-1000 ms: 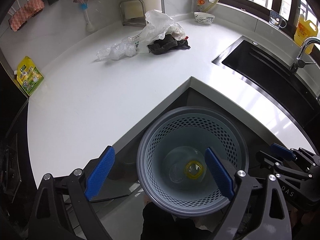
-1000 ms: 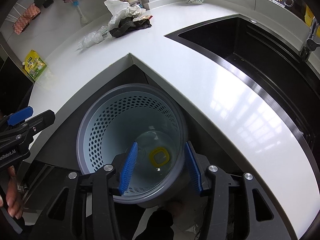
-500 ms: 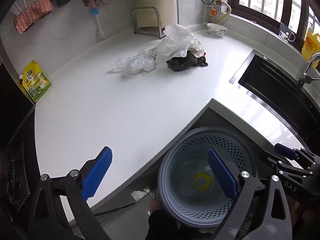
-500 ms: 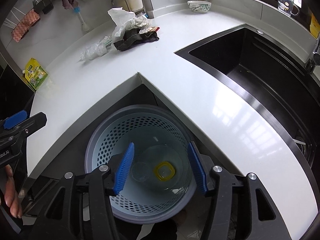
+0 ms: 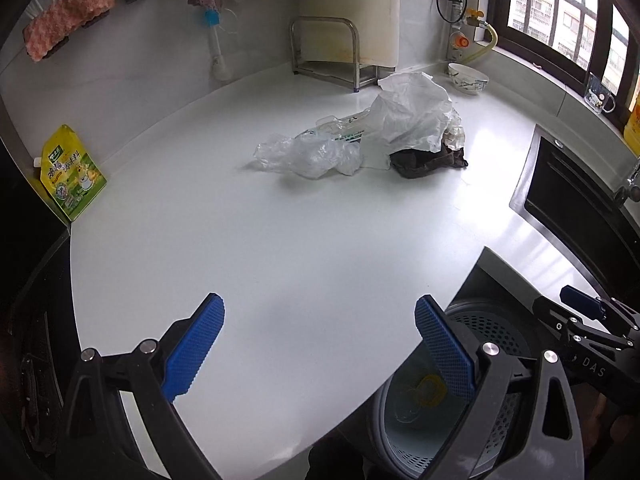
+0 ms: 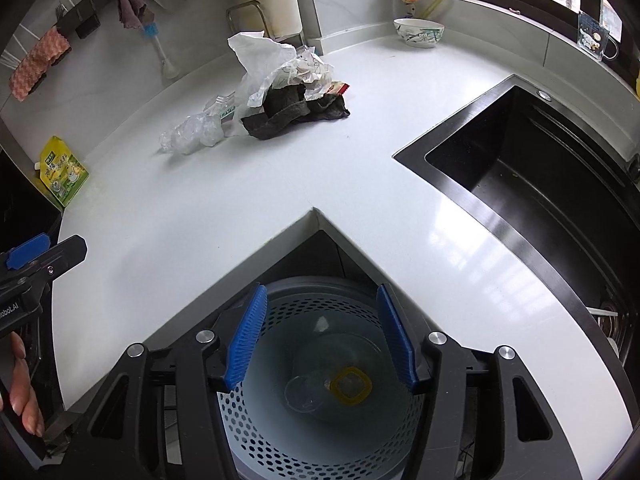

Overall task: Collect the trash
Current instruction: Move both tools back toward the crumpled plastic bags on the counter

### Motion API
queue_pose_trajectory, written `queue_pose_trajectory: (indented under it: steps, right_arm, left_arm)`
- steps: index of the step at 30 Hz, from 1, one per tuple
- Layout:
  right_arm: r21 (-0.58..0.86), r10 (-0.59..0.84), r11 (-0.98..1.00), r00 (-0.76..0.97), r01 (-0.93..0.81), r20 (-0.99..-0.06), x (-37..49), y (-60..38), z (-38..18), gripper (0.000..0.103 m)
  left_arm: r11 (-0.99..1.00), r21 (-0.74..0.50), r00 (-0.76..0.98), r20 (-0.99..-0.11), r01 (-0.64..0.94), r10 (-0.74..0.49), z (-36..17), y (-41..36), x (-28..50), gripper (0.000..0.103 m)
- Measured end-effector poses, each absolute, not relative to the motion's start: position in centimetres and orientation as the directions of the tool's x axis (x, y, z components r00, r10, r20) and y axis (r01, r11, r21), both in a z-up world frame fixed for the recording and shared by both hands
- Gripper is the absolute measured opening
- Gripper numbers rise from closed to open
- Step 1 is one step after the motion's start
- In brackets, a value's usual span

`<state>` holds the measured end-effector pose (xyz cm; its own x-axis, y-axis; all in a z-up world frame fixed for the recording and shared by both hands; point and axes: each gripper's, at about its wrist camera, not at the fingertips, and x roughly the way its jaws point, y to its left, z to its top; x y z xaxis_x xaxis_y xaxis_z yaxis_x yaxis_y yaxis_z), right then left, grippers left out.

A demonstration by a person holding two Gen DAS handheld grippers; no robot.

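My left gripper (image 5: 316, 352) is wide open above the white counter (image 5: 280, 248), my right gripper (image 6: 322, 336) half open over the basket (image 6: 320, 444), both empty, and the trash pile (image 5: 384, 136) lies far back on the counter

A black sink (image 6: 532, 184) is sunk into the white countertop (image 5: 280, 248). Left of the sink, against the back wall, a patterned bowl (image 6: 419, 32) sits on the counter, and a clear printed mug (image 6: 596, 38) stands on the window ledge behind the sink. Far left of the sink, a yellow-green pouch (image 5: 72, 176) leans at the counter's edge. A pink sponge (image 5: 66, 14) and a blue-headed bottle brush (image 5: 216, 46) hang on the wall above it.
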<state>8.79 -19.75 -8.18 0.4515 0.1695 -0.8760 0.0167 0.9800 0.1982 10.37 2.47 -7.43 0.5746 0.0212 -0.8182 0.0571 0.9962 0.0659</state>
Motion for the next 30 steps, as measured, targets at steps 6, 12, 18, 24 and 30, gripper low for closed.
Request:
queue_pose_trajectory:
  steps: [6,12,18,24,30]
  right_arm:
    - [0.185,0.138,0.981,0.468,0.056,-0.873,11.3,-19.1,-8.0,0.058]
    - [0.181,0.105,0.976,0.459,0.125,-0.882,12.8,-19.1,-9.0,0.058]
    - [0.177,0.085,0.969,0.435,0.173,-0.896,13.9,-18.7,-10.3,0.058]
    - [0.173,0.07,0.964,0.435,0.202,-0.898,14.7,-18.3,-10.6,0.058]
    - [0.161,0.049,0.961,0.434,0.225,-0.9,15.3,-18.0,-10.4,0.058]
  left_arm:
    - [0.996,0.054,0.576,-0.818,0.073,0.002,-8.5,3.7,14.7,0.094]
    - [0.993,0.07,0.605,-0.796,0.093,0.0,-9.5,3.8,19.6,0.094]
    - [0.992,0.068,0.618,-0.786,0.111,-0.015,-10.4,3.7,24.0,0.094]
    - [0.992,0.053,0.603,-0.797,0.119,-0.029,-11.8,3.8,27.2,0.094]
    - [0.988,0.042,0.6,-0.798,0.15,-0.057,-12.9,3.4,29.1,0.08]
